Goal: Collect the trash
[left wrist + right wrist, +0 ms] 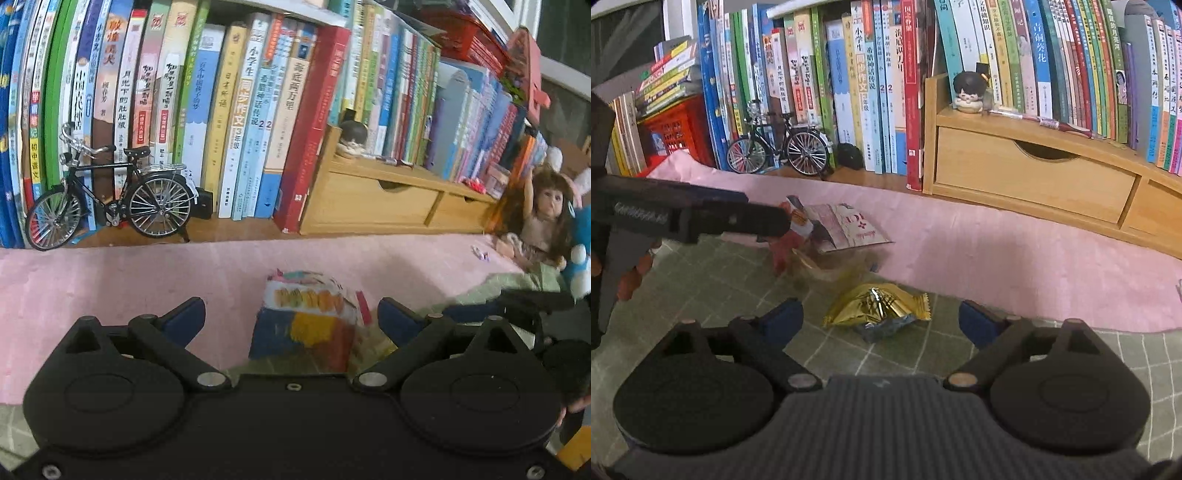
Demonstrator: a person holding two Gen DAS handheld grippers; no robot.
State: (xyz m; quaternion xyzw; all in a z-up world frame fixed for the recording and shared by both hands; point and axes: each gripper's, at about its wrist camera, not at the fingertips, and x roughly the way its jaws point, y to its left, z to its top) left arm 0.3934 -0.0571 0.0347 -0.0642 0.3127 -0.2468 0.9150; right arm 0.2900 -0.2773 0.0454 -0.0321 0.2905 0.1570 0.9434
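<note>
Left gripper [291, 317] fingers gape around a crinkly colourful wrapper [310, 325]; right gripper [881, 319] fingers gape around creased gold foil [877, 304]

Pink cloth [997, 240] with colourful wrapper [306, 321], checked mat [720, 280] with gold wrapper [879, 306]

Shiny gold foil wrapper [877, 308] on matt checked cloth [720, 284]; pale wooden drawers [1034, 173].

A long row of books [258, 110] stood upright along the far side, with a wooden drawer unit [1034, 173] to the right. A model bicycle [110, 199] stood at the left. Nearer lay a pink cloth [110, 280] and a green checked mat [738, 288].
</note>
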